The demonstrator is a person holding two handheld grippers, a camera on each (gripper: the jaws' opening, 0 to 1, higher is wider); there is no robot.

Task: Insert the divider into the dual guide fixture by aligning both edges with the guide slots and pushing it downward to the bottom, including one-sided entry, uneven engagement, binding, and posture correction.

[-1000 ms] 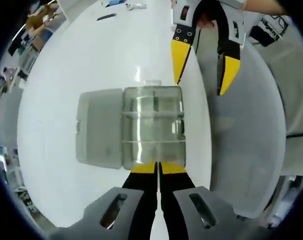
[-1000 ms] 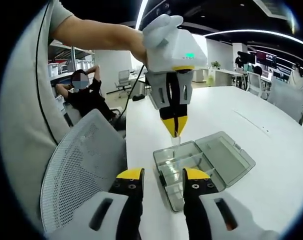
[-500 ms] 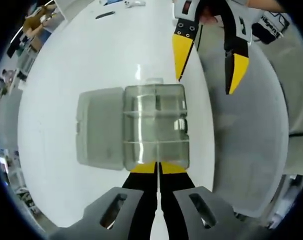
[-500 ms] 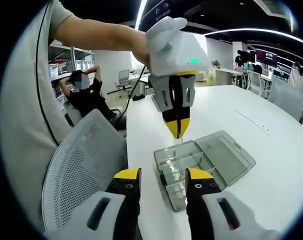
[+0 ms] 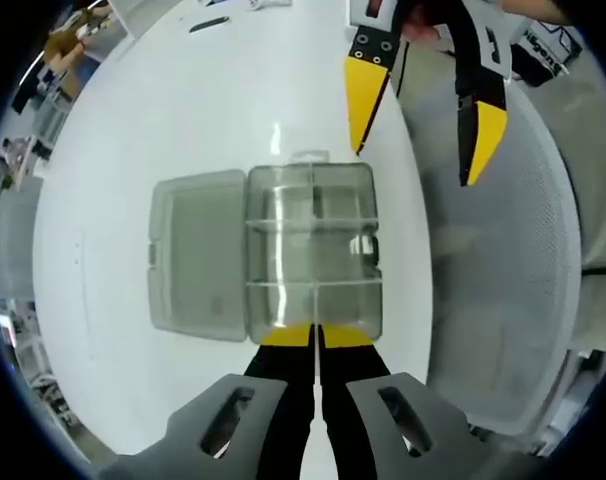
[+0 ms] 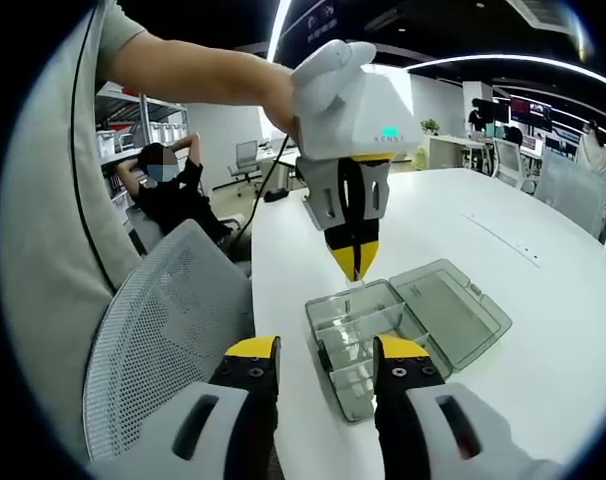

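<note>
A clear plastic compartment box (image 5: 313,250) lies on the white table (image 5: 183,110) with its lid (image 5: 198,255) folded open flat beside it. My left gripper (image 5: 315,335) hangs right over the box's near wall, tips pressed together. In the right gripper view the left gripper (image 6: 355,265) points straight down above the box (image 6: 358,335), and a thin clear divider (image 6: 362,285) pokes out under its tips. My right gripper (image 6: 326,350) stands open beside the box at the table's edge with nothing between its fingers. It also shows as the right gripper (image 5: 423,130), apart from the box.
A grey mesh chair (image 6: 163,330) stands against the table's edge beside the box. A person's arm (image 6: 193,70) carries the left gripper. Another person (image 6: 163,180) sits far back. Small items (image 5: 208,22) lie at the table's far end.
The left gripper has shifted slightly over the box while staying shut. The right gripper's jaws have spread a little wider. The box has not moved.
</note>
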